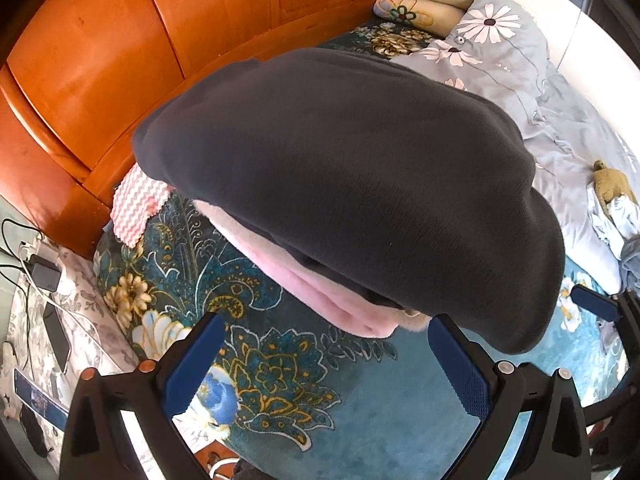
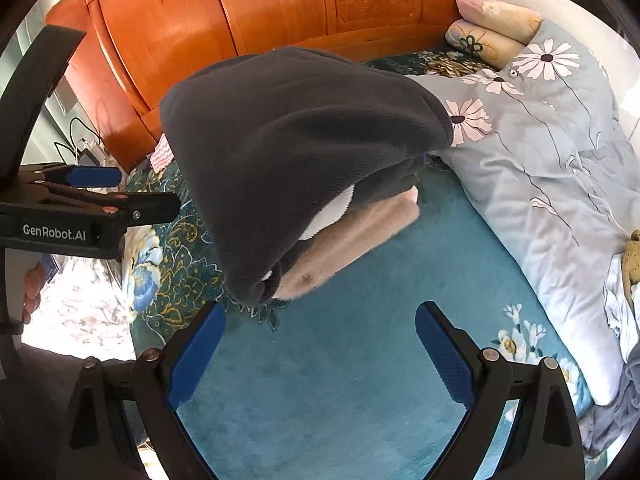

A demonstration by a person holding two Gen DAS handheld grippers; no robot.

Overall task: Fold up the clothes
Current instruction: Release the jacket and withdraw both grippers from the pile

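Charcoal fleece, folded into a thick pad, tops a stack on the bed: the dark fleece garment [image 1: 344,184] lies over a folded pink garment [image 1: 320,292], both resting on the teal floral bedspread [image 1: 280,368] near the orange wooden headboard [image 1: 120,60].

We see both tools hovering short of the pile. Our left gripper [image 1: 326,364] stands wide apart and holds nothing; so does our right gripper [image 2: 320,354], its blue pads bare over plain teal pile. The stack lies straight ahead of and just beyond both sets of fingers. From the left wrist view its long axis runs diagonally, from the headboard side at upper left down toward the lower right, and its near corner almost touches the left tool's right finger. We judge the left hand the nearer of the two; the right faces the stack's short end, where the layered edges show.

Fleece looks soft, matte and compressible, likely to sag if lifted by one corner. Pink plush beneath seems equally limp. A pink-and-white zigzag cloth [image 1: 136,204] peeks out behind the pile, and a grey daisy-print quilt [image 2: 552,168] lies rumpled to the right, with rolled floral pillows [image 2: 492,28] by the headboard.
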